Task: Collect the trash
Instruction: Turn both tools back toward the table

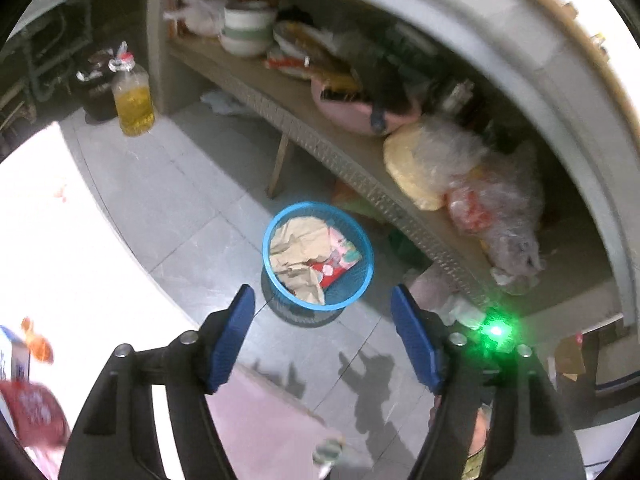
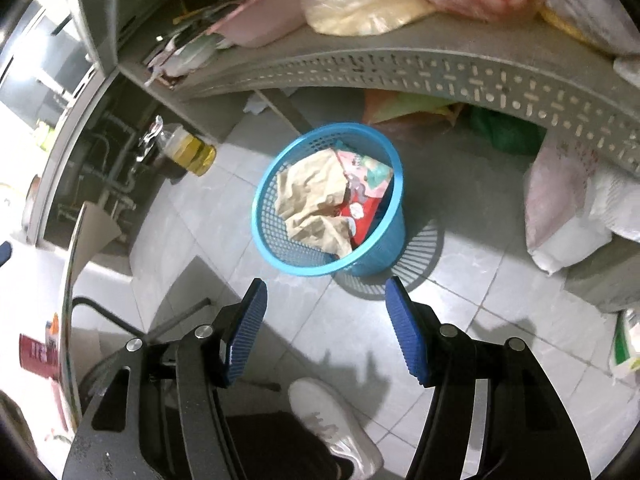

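The blue basket stands upright on the tiled floor, mouth up, holding crumpled brown paper and a red wrapper. It sits just before the shelf; bare tiles lie on its near side. Left tool and right tool both gape, empty, touching nothing.

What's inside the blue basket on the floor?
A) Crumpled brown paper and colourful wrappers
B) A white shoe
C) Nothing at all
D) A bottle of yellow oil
A: the blue basket holds crumpled brown paper and a pink-and-red wrapper; the oil bottle and the white shoe are both outside it on the floor.
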`<state>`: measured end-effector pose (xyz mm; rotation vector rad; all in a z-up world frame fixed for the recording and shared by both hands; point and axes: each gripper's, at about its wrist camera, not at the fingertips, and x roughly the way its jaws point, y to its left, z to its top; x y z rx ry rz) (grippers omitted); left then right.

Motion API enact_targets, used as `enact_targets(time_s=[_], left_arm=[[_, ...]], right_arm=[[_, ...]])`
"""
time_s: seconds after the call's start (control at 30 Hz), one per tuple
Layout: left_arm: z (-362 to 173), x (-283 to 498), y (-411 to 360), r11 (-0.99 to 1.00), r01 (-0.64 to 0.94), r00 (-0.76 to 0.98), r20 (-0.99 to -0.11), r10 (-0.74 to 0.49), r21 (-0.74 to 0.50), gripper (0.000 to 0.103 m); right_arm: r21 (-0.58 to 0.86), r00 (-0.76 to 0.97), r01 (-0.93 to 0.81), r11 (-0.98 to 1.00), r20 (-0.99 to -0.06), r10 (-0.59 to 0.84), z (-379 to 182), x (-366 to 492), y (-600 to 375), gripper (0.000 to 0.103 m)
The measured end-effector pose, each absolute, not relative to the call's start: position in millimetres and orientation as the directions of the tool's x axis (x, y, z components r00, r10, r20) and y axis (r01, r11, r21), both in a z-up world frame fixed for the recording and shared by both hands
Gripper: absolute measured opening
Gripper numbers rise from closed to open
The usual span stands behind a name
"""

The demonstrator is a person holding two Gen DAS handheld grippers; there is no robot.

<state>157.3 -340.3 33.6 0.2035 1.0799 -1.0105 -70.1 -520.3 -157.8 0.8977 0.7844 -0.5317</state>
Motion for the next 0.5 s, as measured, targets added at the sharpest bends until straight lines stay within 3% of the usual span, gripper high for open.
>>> enact_targets(time_s=[0.27,0.5], left_arm=[[54,116,-246,0.561,0.749,0.189,-0.698,-0.691,-0.353,0.075],[56,99,-167,0.614,0.722,0.299,-0.657,-0.693,-0.319,0.077]], right_arm=[[0.491,0.657,0.647,0.583,-0.748,-0.099,-111,-80,-495,0.067],[0.468,0.718,0.528,0.708,-0.692,-0.078,-63,-60,-452,0.073]])
